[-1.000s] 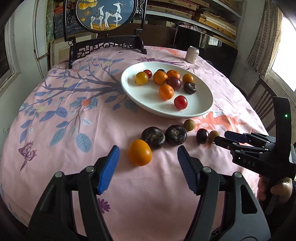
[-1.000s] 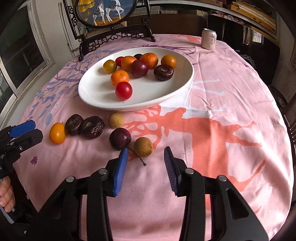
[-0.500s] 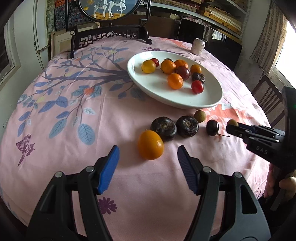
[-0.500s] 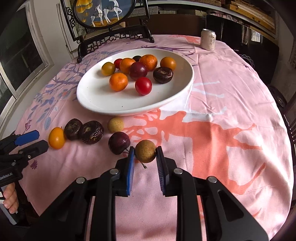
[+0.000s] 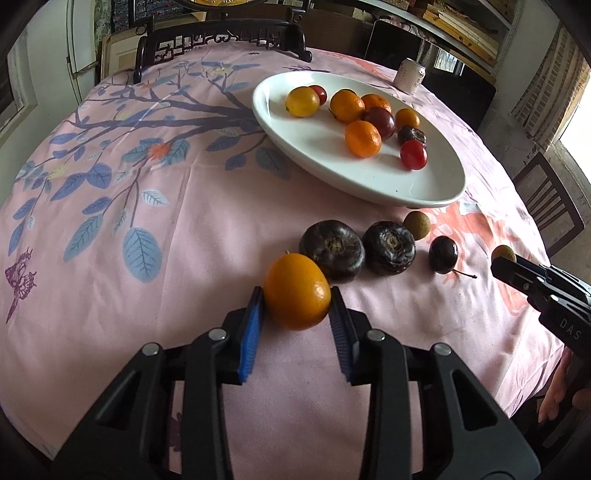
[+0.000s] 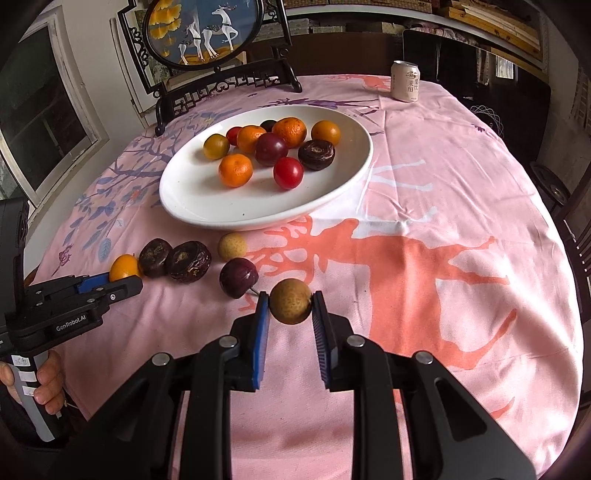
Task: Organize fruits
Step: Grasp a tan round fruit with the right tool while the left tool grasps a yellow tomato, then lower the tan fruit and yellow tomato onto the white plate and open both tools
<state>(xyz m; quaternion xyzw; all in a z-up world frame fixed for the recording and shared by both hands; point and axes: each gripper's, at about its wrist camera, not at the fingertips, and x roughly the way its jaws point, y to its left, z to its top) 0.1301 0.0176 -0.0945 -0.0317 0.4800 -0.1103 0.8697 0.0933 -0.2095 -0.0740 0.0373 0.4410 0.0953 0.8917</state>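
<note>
My left gripper (image 5: 297, 301) is shut on an orange kumquat (image 5: 296, 291) near the table's front edge. My right gripper (image 6: 290, 303) is shut on a brown longan (image 6: 290, 301) and holds it just above the cloth. A white plate (image 5: 424, 184) further back holds several oranges, plums and tomatoes. On the cloth between lie two dark water chestnuts (image 5: 332, 248) (image 5: 388, 246), a second longan (image 5: 416, 224) and a dark plum (image 5: 443, 254). The left gripper also shows in the right wrist view (image 6: 122, 282).
A drink can (image 6: 405, 80) stands at the far side of the pink tablecloth. A framed deer screen on a black stand (image 6: 207, 33) stands behind the plate. A wooden chair (image 5: 546, 206) is at the right edge.
Both grippers moved forward and closed: the left one on the kumquat, the right one on the brown longan, which now sits slightly lifted.
</note>
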